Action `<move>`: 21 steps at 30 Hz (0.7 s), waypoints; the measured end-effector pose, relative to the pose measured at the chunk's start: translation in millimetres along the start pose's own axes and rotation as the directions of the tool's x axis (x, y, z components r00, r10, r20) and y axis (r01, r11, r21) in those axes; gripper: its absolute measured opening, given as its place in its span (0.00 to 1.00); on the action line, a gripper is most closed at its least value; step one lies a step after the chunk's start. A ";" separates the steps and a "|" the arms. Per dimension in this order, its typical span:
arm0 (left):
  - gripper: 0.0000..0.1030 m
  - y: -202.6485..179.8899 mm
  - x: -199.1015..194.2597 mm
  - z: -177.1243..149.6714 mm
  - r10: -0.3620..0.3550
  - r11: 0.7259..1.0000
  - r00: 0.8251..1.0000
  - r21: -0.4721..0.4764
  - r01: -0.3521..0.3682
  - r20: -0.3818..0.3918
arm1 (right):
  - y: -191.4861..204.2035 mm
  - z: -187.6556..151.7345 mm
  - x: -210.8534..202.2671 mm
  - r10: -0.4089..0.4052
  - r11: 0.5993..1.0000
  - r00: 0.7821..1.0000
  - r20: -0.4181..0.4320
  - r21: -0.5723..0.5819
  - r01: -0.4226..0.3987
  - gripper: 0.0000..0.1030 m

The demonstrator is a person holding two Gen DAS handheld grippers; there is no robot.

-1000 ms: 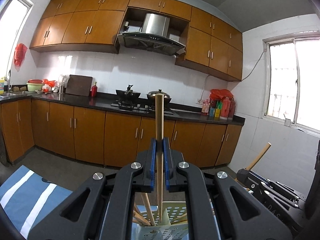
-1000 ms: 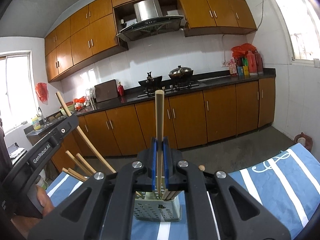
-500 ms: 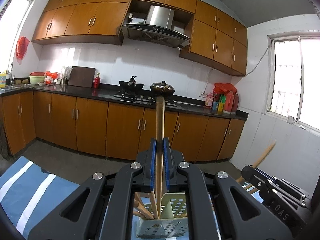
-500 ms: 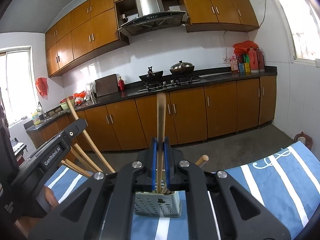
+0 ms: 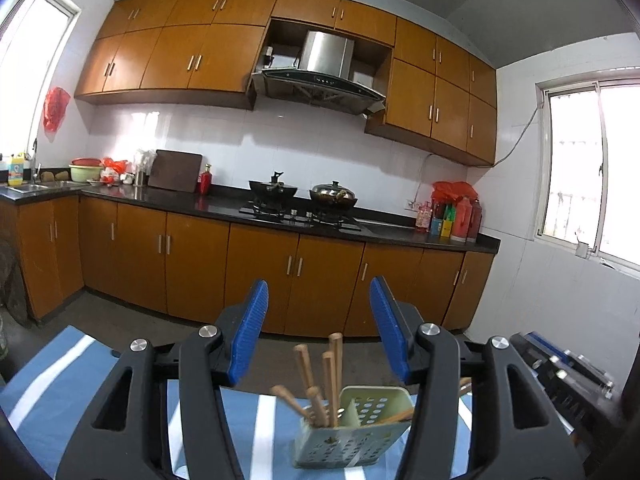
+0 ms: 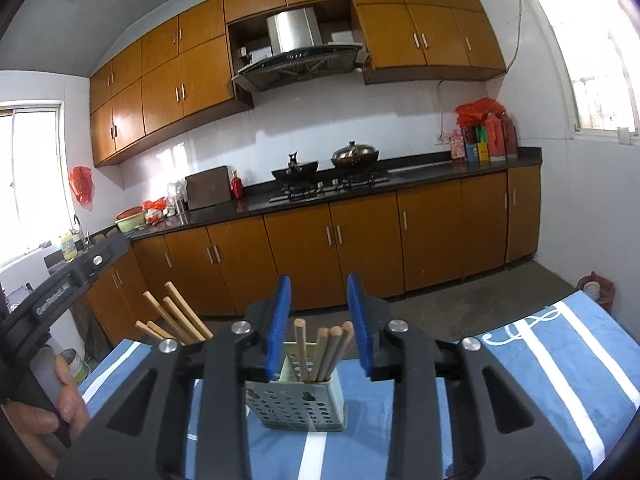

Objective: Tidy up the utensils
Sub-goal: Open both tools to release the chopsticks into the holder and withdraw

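We see the left tongs spread apart, empty; the utensil caddy stands at six o'clock below them on the striped tabletop. The right tongs gape too; wooden sticks rise between their blue pads.

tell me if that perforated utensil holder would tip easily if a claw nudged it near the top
Probably yes. The utensil holder looks like thin perforated plastic, so likely light. It stands tall on a narrow base on the striped cloth, a soft footing. The wooden sticks lean and rise above its rim, which may put weight high. A low push would more likely slide it.
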State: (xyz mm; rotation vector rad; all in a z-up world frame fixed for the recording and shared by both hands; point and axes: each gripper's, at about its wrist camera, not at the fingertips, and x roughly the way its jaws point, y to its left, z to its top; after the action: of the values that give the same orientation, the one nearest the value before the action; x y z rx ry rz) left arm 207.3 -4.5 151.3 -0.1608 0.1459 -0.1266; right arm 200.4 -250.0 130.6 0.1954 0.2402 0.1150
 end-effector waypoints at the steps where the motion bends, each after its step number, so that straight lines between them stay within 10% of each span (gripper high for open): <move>1: 0.55 2.3 -4.5 0.3 0.004 1.000 1.000 0.001 -0.004 -0.001 | -1.5 0.5 -7.7 -0.006 1.000 1.000 0.008 0.002 0.006 0.33; 7: 0.78 21.2 -51.9 -6.7 0.042 0.999 0.999 0.035 -0.041 -0.025 | 0.9 -13.1 -57.7 -0.031 0.999 0.999 0.042 -0.013 0.031 0.55; 12: 0.98 32.5 -103.1 -33.4 0.066 0.995 0.997 0.082 -0.063 -0.030 | 17.9 -48.8 -100.6 -0.060 0.994 0.996 0.071 -0.082 0.066 0.92; 21: 0.98 32.6 -156.5 -84.2 0.137 0.982 0.989 0.139 -0.129 -0.052 | 37.2 -98.9 -142.6 -0.141 0.979 0.988 0.069 -0.138 0.150 0.96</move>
State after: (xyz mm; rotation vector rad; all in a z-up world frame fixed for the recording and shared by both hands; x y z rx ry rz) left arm 44.4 36.2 84.6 -0.0111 0.2077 -0.0078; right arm 35.0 -215.6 76.2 0.0382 0.1861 -0.0190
